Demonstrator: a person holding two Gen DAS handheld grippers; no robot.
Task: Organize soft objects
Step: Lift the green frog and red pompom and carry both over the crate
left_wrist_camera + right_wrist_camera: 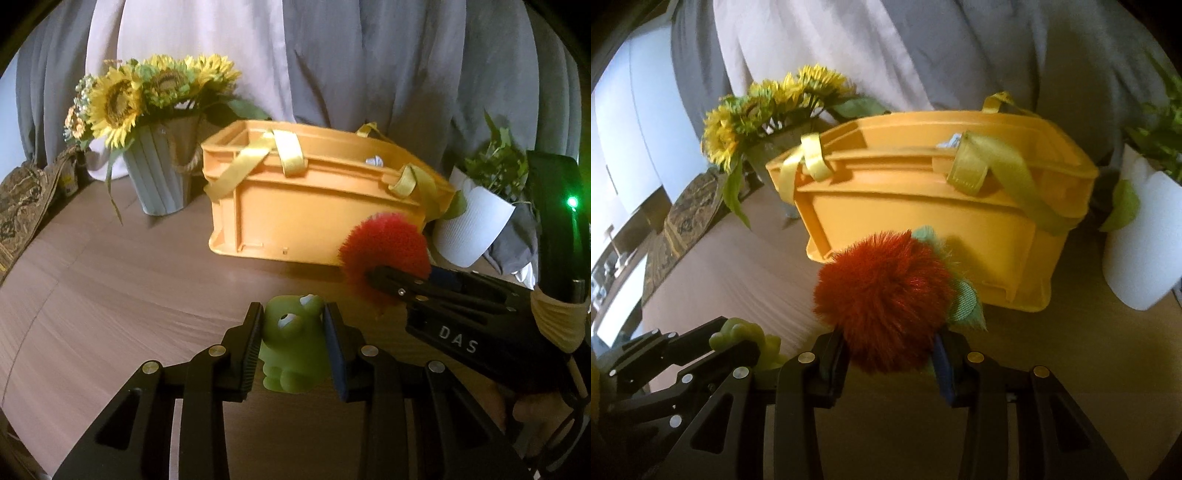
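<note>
Left wrist view: the left gripper [293, 334] is closed on the green frog toy [291, 343] above the table [110, 295], likely bound for the orange box [314, 206] near the far edge. "DAS" marks the right gripper [373, 277].

Right wrist view: it clamps the red pompom [886, 299], close to the box.

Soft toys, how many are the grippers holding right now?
2. The green frog toy sits between the left gripper fingers; the red fluffy pompom is in the right gripper. Others may hide inside the orange crate.
</note>
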